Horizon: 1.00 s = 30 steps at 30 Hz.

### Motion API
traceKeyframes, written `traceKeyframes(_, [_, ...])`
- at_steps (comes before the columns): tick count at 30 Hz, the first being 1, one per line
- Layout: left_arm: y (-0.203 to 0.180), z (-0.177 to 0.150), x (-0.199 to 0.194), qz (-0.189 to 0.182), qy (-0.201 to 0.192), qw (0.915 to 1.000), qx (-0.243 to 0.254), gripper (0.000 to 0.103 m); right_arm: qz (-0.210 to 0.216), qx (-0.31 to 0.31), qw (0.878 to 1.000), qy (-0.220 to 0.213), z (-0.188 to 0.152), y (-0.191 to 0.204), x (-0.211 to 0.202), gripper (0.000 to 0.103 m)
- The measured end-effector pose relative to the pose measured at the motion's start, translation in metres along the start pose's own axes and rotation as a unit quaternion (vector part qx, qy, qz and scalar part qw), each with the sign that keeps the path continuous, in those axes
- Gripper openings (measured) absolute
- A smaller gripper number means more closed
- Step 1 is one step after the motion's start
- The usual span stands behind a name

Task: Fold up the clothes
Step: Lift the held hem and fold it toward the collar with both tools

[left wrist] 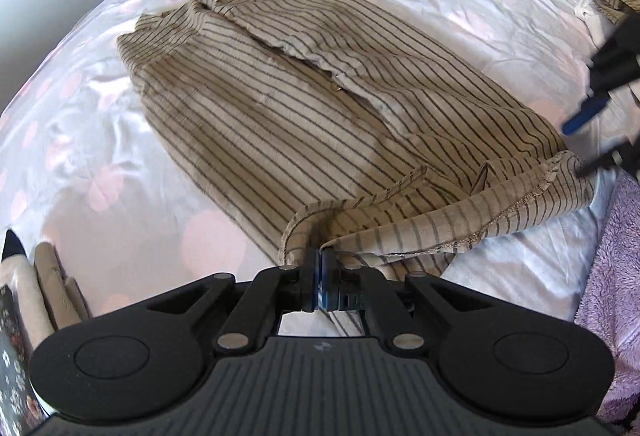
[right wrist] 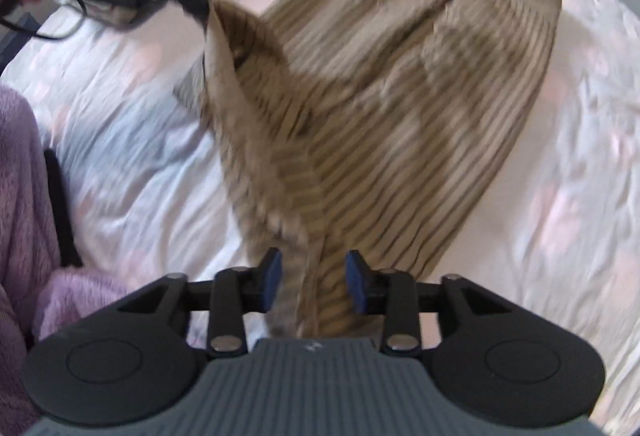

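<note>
Left tool (left wrist: 320, 256) pinched tight on a hem corner of the striped garment (left wrist: 304, 108), which lies spread on the bed (left wrist: 100, 140). Right tool (right wrist: 314, 280) half-wide, hem cloth between pads, not pressed. Best: regrip before carrying both corners evenly toward the collar. Right view blurred; garment's far edge and the folded stack (left wrist: 52, 284) cut off.

Striped garment (left wrist: 320, 108) in left gripper (left wrist: 320, 256)

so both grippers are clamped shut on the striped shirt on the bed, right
Not both. The left gripper is shut on the striped shirt, but the right wrist view shows the right gripper open, pads apart, with cloth loose between them.
</note>
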<state>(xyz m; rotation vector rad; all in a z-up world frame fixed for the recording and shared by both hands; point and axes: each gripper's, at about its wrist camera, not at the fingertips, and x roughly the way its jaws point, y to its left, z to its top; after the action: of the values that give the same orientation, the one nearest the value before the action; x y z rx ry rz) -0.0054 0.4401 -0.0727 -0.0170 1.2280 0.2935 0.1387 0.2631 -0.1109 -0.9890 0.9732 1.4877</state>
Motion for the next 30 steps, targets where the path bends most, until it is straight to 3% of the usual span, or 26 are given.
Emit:
traceKeyframes(3, [-0.001, -0.005, -0.005, 0.002, -0.009, 0.9999, -0.010, 0.000, -0.012, 0.020, 1.000, 0.014, -0.019, 0.002, 0.013, 0.047])
traceKeyframes(4, [-0.002, -0.007, -0.007, 0.003, -0.010, 0.9999, -0.013, 0.000, -0.017, 0.027, 0.999, 0.019, -0.025, 0.002, 0.018, 0.042])
traceKeyframes(5, [-0.004, -0.010, -0.009, 0.005, -0.011, 0.9998, -0.014, 0.000, -0.021, 0.035, 0.999, 0.023, -0.030, 0.002, 0.022, 0.034])
traceKeyframes(6, [-0.005, -0.012, -0.011, 0.007, -0.012, 0.9998, -0.016, 0.000, -0.022, 0.043, 0.999, 0.021, -0.034, 0.003, 0.021, 0.007])
traceKeyframes(7, [-0.006, -0.014, -0.014, 0.010, -0.014, 0.9997, -0.017, 0.000, -0.023, 0.051, 0.998, 0.020, -0.038, 0.003, 0.021, 0.003])
traceKeyframes(10, [-0.008, -0.017, -0.023, 0.019, -0.021, 0.9995, -0.016, 0.000, -0.038, 0.052, 0.998, 0.000, -0.040, 0.008, 0.003, 0.002])
traceKeyframes(13, [-0.007, -0.014, -0.030, 0.028, -0.029, 0.9991, -0.017, 0.000, -0.084, 0.030, 0.996, -0.023, -0.028, 0.009, -0.025, 0.002])
traceKeyframes(21, [0.012, 0.021, -0.036, 0.050, -0.048, 0.9976, -0.004, 0.000, -0.200, -0.005, 0.978, -0.066, 0.040, -0.032, -0.073, 0.002])
traceKeyframes(24, [0.028, 0.041, -0.024, 0.058, -0.050, 0.9971, -0.005, 0.000, -0.228, -0.017, 0.971, -0.072, 0.069, -0.052, -0.072, 0.002])
traceKeyframes(30, [0.066, 0.074, 0.023, 0.073, -0.040, 0.9965, -0.010, 0.000, -0.244, -0.029, 0.967, -0.065, 0.118, -0.092, -0.027, 0.002])
